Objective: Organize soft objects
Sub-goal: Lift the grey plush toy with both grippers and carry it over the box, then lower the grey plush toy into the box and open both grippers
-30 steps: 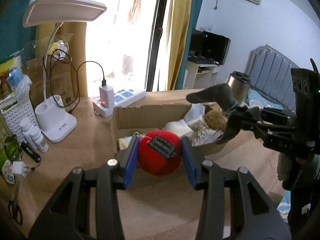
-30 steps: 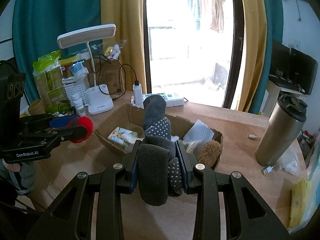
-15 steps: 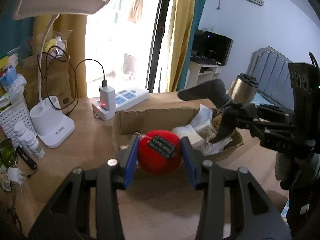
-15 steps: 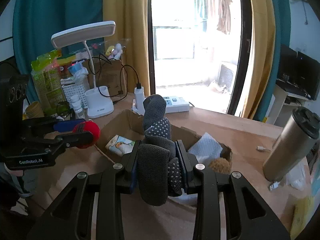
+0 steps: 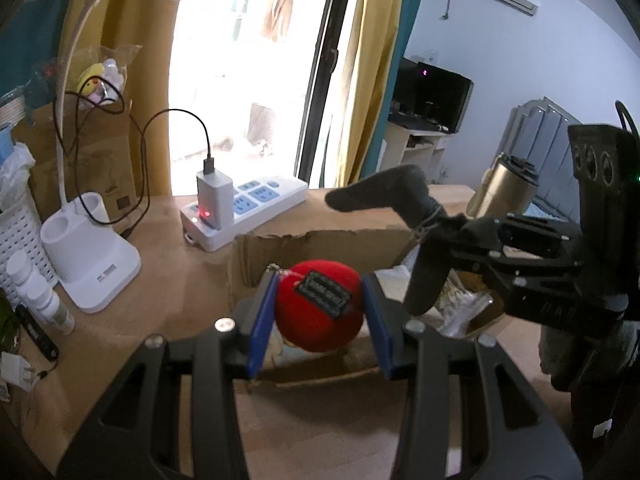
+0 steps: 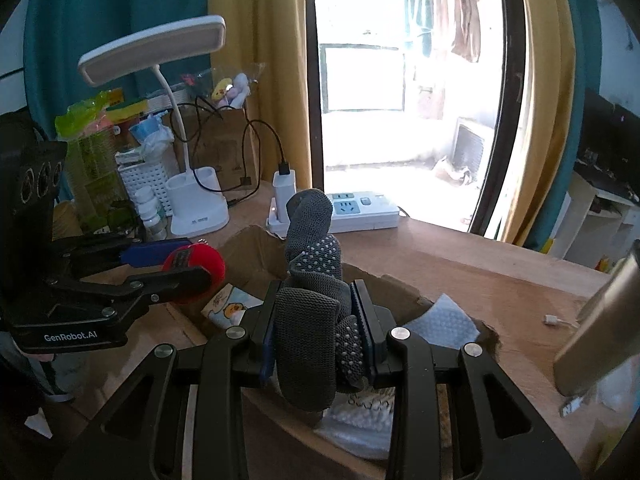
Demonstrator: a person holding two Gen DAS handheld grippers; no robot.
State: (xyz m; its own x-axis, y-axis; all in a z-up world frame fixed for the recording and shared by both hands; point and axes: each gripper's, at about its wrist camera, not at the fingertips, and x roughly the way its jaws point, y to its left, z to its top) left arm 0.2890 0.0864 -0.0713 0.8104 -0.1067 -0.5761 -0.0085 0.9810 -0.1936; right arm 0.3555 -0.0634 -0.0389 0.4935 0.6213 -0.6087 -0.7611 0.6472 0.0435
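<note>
Holding my left gripper clamped on a round red plush ball and my right gripper clamped on a grey knit sock, both above the open cardboard box

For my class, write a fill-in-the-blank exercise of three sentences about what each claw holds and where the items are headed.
1. The left claw is shut on a soft ball whose colour is ____.
2. The right claw grips a grey ____.
3. Both claws hang over an open ____ box on the wooden table.

Missing words: red; sock; cardboard
</note>
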